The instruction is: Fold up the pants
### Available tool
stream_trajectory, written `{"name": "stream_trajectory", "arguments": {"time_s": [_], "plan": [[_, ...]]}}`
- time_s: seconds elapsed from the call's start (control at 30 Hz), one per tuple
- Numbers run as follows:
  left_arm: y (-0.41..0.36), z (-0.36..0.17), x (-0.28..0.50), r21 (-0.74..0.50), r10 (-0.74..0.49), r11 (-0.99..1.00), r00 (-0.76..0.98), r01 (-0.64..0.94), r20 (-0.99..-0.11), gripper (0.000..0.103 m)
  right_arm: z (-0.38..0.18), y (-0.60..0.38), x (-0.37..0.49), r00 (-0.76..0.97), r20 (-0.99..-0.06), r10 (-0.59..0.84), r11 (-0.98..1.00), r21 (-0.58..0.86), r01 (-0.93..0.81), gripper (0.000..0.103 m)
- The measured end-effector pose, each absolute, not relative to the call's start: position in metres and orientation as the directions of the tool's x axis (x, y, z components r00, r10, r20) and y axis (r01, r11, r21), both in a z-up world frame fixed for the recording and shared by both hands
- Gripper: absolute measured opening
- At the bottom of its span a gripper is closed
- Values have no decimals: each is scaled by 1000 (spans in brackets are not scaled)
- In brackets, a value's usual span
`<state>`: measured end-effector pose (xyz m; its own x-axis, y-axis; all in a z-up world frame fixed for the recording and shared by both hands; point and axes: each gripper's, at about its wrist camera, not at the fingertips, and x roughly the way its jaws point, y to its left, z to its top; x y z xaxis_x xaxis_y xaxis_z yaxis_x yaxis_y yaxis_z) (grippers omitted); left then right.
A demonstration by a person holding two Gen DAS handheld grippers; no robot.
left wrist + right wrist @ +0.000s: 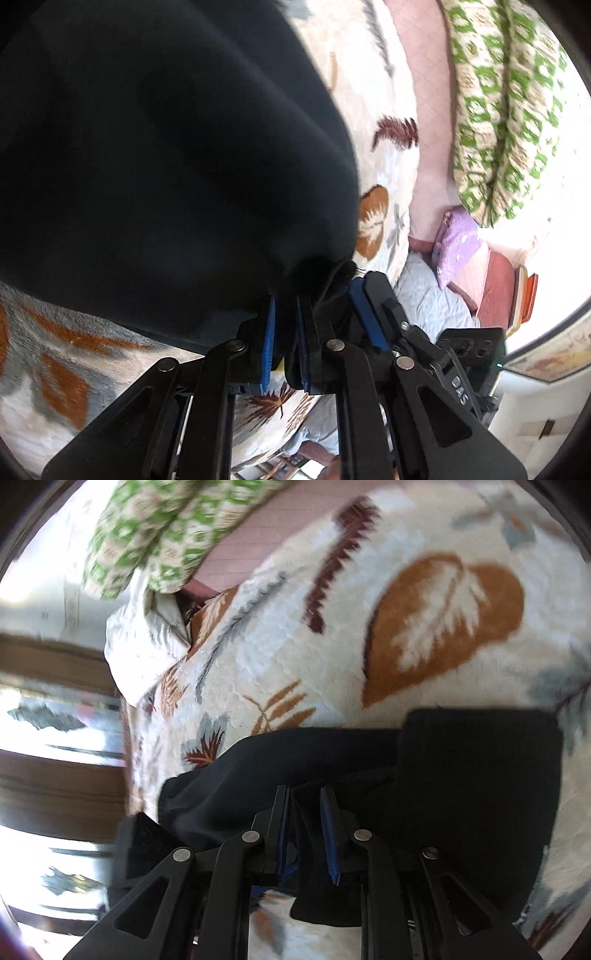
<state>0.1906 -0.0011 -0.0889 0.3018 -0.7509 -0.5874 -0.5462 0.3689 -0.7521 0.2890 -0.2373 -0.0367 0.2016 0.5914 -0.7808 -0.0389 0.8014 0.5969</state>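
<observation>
1. Nearest my left lens: my left gripper, its blue pads drawn nearly together and clamped on a bunched edge of the black pants.
2. From that pinch the pants spread up and to the left, filling most of the left wrist view and hiding the bed under them.
3. My right gripper shows just beside the left one in that view, fingers angled, touching the same gathered cloth.
4. In the right wrist view a fold of black cloth stands between the right gripper's blue pads; the jaws are narrow, but I cannot tell whether the pads press on it.
5. Beyond the right gripper the pants lie as a dark, squarish panel on the blanket, reaching toward the right side of that view.
6. Surface: a cream fleece blanket with orange, maroon and grey leaf print, covering the bed.
7. Past the blanket's far edge, a pink quilted sheet, then a rolled green-and-cream patterned quilt.
8. At the blanket's side edge, a purple pillow on pale blue quilted bedding.
9. Room: bright daylight behind the quilt; blurred brown wooden bands on the left of the right wrist view.
10. Pose: both grippers point downward at the bed, close together.
</observation>
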Motion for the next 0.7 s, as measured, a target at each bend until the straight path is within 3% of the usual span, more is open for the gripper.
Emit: {"name": "stream_trajectory", "arguments": {"time_s": [0.13,0.23,0.3,0.4,0.5,0.7], "plan": [[-9,-67,201,-767,-744,451,282,-457,-605,9,-3,-252,274,288,-731,619,779,620,-100,25],[-31,-38,228,-756,-741,577,191,-309,-644,11,13,-287,246,375,-612,696,679,731,-69,37],[-57,-28,248,-729,-733,657,65,-192,-677,15,9,-311,221,424,-550,720,615,789,-20,50],[-99,-25,271,-660,-663,748,-93,-68,-743,19,-23,-343,184,479,-485,732,509,856,89,50],[-121,-24,289,-551,-550,834,-90,-11,-830,19,-54,-354,159,508,-407,759,384,910,155,50],[-144,-43,297,-555,-541,832,-206,13,-816,20,-92,-347,152,518,-342,784,266,939,218,50]]}}
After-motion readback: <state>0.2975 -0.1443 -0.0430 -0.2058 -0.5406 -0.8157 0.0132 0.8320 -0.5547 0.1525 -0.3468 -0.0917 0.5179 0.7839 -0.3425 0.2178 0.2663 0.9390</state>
